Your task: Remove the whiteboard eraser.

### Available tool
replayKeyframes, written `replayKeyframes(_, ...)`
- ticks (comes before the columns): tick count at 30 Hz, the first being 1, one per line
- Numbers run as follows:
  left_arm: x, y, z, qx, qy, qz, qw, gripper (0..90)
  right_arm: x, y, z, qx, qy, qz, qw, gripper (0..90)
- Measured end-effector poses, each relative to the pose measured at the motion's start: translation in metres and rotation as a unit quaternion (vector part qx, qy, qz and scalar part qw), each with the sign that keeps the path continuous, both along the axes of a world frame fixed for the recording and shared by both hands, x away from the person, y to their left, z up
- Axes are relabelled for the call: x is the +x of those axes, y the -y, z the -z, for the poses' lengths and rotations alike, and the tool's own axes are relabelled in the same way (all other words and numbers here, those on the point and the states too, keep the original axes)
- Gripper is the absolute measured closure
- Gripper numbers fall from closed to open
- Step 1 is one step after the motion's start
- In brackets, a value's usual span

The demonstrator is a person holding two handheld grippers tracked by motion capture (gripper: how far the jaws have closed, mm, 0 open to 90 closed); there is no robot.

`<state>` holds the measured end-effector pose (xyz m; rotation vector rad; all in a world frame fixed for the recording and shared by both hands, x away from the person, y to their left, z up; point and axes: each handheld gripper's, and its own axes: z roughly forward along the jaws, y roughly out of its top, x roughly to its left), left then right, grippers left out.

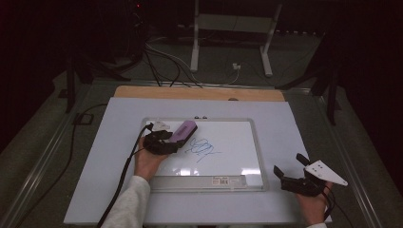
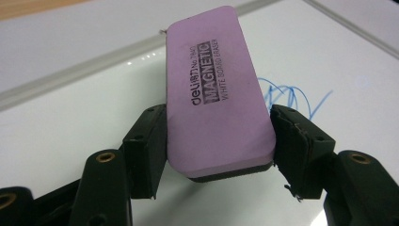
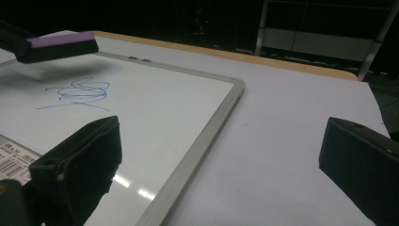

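One eraser point(image 2: 217, 89) — one whiteboard point(image 1: 247, 142), apparently.

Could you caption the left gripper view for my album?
Left hand-held gripper clamps a purple eraser above a blue scribble on the whiteboard.

The eraser point(image 2: 216, 89) hides part of the blue scribble point(image 2: 294, 99). The label point(image 3: 11, 160) on the whiteboard point(image 3: 188, 155) is cut off, its print unreadable

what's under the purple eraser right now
Bare whiteboard with a faint shadow; the blue scribble lies just beside it. The eraser hides whatever sits directly below.
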<state>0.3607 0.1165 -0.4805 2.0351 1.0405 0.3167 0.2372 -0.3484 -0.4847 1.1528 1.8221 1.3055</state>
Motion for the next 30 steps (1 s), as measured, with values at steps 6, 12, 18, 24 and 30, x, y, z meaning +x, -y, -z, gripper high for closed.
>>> replayKeyframes(6,-0.003,0.015,0.011,0.027,-0.009,0.016,0.9995,40.9,0.0,0.0,0.0,-0.001,0.001,0.0,1.0,0.4)
replayKeyframes(12,-0.007,0.019,0.016,0.041,-0.009,0.029,0.9987,40.5,0.0,0.001,0.0,-0.001,0.0,0.0,1.0,0.4)
replayKeyframes(18,-0.007,0.019,0.016,0.036,-0.02,0.031,0.9987,39.8,0.0,0.0,0.0,0.0,0.0,0.0,1.0,0.4)
replayKeyframes(24,-0.006,0.022,0.018,0.03,-0.024,0.028,0.9988,31.2,0.0,-0.001,0.0,-0.002,0.0,-0.002,1.0,0.4)
replayKeyframes(30,0.0,0.025,0.015,-0.001,-0.02,0.008,0.9998,16.4,0.001,0.0,0.001,-0.002,-0.002,-0.001,1.0,0.4)
